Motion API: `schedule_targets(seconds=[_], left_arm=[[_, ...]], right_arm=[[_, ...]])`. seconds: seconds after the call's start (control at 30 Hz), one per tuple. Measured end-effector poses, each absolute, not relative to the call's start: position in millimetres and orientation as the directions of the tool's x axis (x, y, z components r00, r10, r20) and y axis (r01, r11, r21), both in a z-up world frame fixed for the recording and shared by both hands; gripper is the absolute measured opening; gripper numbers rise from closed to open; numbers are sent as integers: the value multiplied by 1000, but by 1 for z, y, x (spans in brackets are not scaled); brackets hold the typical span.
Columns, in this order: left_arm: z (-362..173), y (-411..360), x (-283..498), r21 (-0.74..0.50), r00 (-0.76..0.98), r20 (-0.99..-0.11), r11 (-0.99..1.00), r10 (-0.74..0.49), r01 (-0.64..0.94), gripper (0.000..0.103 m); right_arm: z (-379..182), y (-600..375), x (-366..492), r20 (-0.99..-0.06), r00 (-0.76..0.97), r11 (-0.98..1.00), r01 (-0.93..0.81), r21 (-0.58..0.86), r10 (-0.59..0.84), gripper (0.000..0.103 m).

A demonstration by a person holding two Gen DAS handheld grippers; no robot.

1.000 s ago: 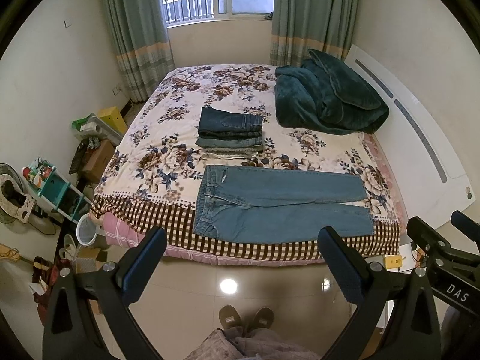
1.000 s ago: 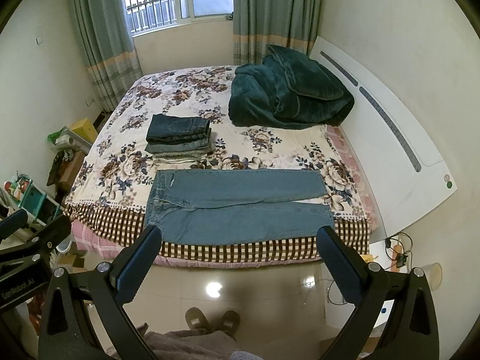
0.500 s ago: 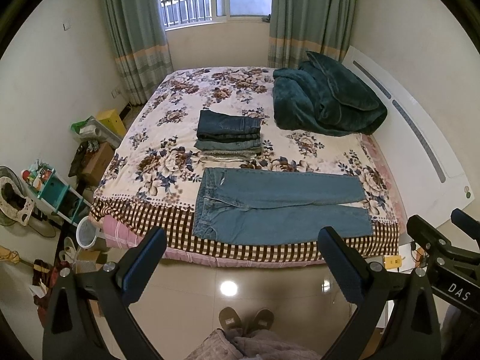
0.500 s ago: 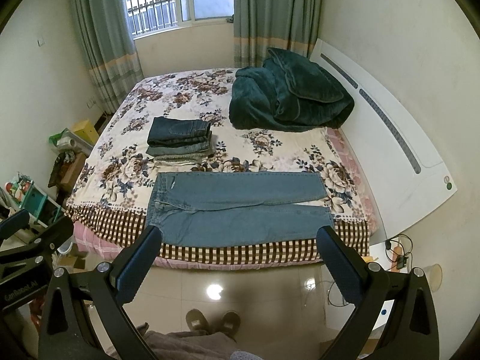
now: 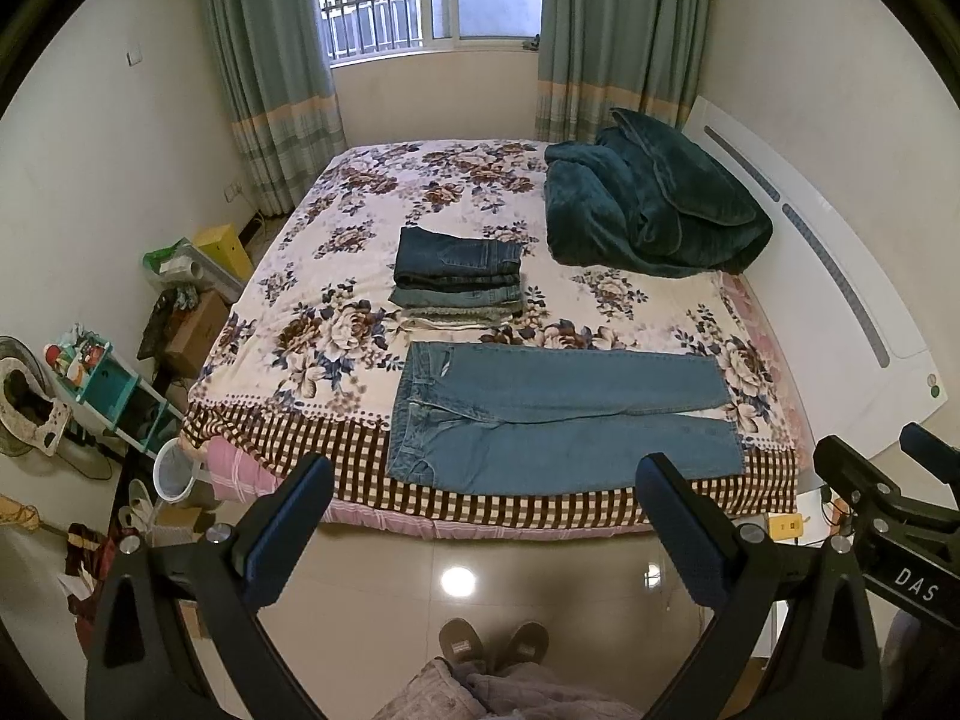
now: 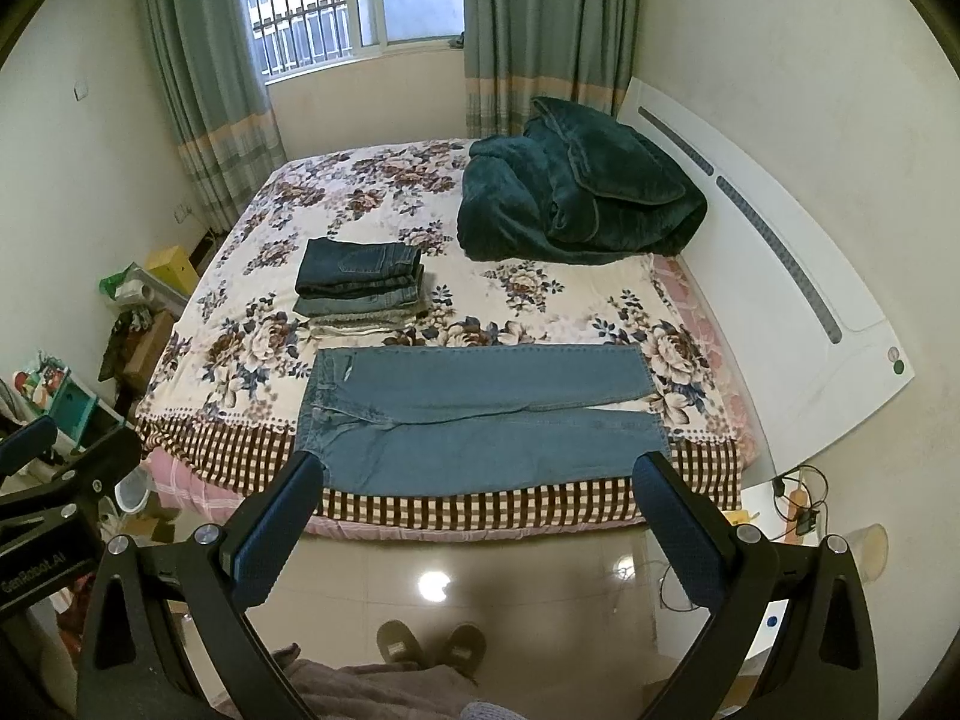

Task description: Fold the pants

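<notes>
Denim jeans: lying flat on bed, unfolded.
Grippers: left gripper and right gripper hanging wide, empty.
Next: you are needing to approach a leg.

One flat jeans, one folded stack

Pants lie flat along the bed's near edge, folded stack behind them, blanket far right.

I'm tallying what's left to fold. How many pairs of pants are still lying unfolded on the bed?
1. The light blue jeans lie spread flat along the near edge of the bed, waistband to the left. Behind them sits a stack of folded pants; nothing shows under the green blanket, though it could hide something.
</notes>
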State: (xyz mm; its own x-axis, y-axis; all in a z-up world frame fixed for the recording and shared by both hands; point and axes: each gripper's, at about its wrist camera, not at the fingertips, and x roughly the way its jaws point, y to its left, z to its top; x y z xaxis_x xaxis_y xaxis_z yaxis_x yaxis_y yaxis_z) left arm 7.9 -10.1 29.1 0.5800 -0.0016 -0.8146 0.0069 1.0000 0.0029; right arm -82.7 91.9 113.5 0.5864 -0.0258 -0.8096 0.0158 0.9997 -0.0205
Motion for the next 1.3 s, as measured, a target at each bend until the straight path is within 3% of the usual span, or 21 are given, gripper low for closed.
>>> schedule_targets(seconds=[0.83,1.3], left_arm=[[26,-13,8,-17,575,-818,1000,-8,-10,103],[-46,-2,80,31,586,-800,985,126,-169,103]], right_arm=[[118,87,-84,-817,577,1000,1,-15,-13,103],[38,48,9,-835,544,994,103,-32,-83,103]])
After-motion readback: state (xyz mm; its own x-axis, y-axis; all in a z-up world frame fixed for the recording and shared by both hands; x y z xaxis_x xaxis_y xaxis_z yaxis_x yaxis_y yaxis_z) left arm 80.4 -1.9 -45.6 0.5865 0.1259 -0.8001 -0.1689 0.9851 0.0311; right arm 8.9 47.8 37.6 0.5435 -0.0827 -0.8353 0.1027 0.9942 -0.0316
